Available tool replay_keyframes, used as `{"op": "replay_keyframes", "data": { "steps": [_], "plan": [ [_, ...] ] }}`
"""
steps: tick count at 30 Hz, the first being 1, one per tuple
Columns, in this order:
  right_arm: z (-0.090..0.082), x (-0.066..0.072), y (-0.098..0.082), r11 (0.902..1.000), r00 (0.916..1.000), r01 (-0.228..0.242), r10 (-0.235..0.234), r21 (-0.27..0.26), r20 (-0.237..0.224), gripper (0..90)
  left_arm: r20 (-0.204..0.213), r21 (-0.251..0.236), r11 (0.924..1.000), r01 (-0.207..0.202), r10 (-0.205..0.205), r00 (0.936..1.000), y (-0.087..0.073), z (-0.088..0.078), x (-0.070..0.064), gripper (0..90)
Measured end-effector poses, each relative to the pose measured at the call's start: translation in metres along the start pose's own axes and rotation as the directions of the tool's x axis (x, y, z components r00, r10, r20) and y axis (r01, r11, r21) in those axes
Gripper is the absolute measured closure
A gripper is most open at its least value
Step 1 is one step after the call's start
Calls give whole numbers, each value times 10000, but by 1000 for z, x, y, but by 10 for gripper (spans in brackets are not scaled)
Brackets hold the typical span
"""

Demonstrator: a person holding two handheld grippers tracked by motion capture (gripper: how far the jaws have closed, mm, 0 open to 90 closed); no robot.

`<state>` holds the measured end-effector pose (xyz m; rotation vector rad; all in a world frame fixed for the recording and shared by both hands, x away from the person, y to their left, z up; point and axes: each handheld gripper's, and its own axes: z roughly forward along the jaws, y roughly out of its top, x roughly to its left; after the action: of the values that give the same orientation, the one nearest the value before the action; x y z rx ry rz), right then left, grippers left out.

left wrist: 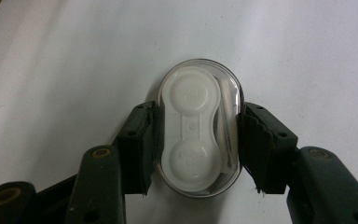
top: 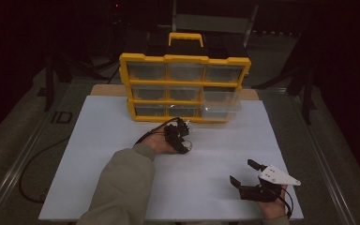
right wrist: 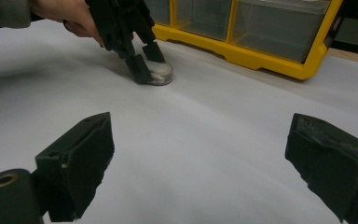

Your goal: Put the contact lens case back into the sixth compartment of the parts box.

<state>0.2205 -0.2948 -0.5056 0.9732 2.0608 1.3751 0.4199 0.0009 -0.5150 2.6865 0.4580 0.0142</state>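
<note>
A clear oval case (left wrist: 198, 126) with a white two-cup lens holder inside lies on the white board (top: 98, 154). My left gripper (left wrist: 198, 140) is shut on it, one pad on each long side. In the high view the left gripper (top: 182, 140) sits just in front of the yellow drawer cabinet (top: 185, 86). From the right gripper view, the left gripper (right wrist: 149, 63) presses the case (right wrist: 164, 74) down on the board. My right gripper (top: 242, 171) is near the front right of the board, open and holding nothing, its jaws wide apart (right wrist: 200, 154).
The yellow cabinet has three rows of clear drawers and a handle on top. Its lower right drawers (top: 221, 105) stick out towards me. The cabinet's front (right wrist: 261, 42) shows beyond the right gripper. Dark floor and table rails surround the board.
</note>
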Motion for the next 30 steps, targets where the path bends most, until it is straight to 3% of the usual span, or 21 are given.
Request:
{"op": "replay_keyframes", "data": {
  "steps": [11,17,30],
  "plan": [
    [1,0,0,10000,10000,-30,30,-4,-52,76,-25,156,9998,-82,82,10000,1,-4,0,499],
    [1,1,-1,10000,9999,-46,46,-12,-93,76,-97,-202,9998,21,-23,10000,1,-15,-1,499],
    [2,2,-1,10000,9999,-70,69,-61,-149,76,-171,-324,9994,-91,85,9998,-3,-34,0,499]
  ]
}}
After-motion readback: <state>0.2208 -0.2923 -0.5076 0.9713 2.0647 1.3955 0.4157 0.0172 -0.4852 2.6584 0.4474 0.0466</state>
